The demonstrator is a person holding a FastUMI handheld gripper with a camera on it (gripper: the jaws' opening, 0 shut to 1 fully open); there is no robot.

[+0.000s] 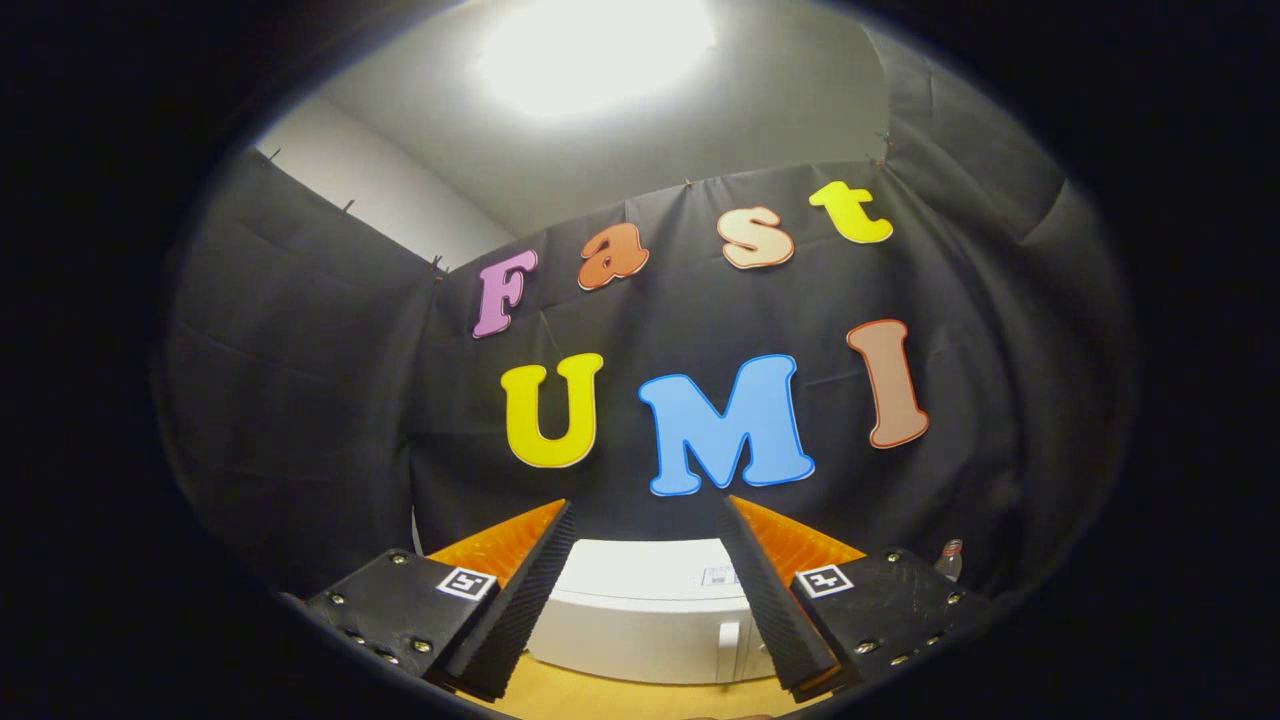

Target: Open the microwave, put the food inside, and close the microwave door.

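We see the task at its very start, as far as we can judge. The microwave [650, 610] sits on the wooden worktop [620, 695] beyond the jaws, and its door [620, 635] looks closed, with what we take for the handle [729, 638] (a pale upright bar toward the right of the front) untouched. So the opening, the loading and the closing all appear to be left to do.

The gripper [648, 600] is held well back from the microwave and aimed rather high, so that most of what lies ahead of it is the dark cloth wall [300, 400], with the ceiling light [590, 50] above. The jaws stand wide apart with nothing between them; the microwave shows through the gap but is well apart from them.

We cannot find the food anywhere ahead of the jaws, so we cannot say where it lies.

Counting what we can: one microwave, one door, one handle. One small bottle [951, 560] with a reddish cap stands to the right of the microwave, near the cloth (too small to tell what it holds). Each side of the gripper carries a square marker, two in all: one on the left [466, 582], one on the right [823, 579].
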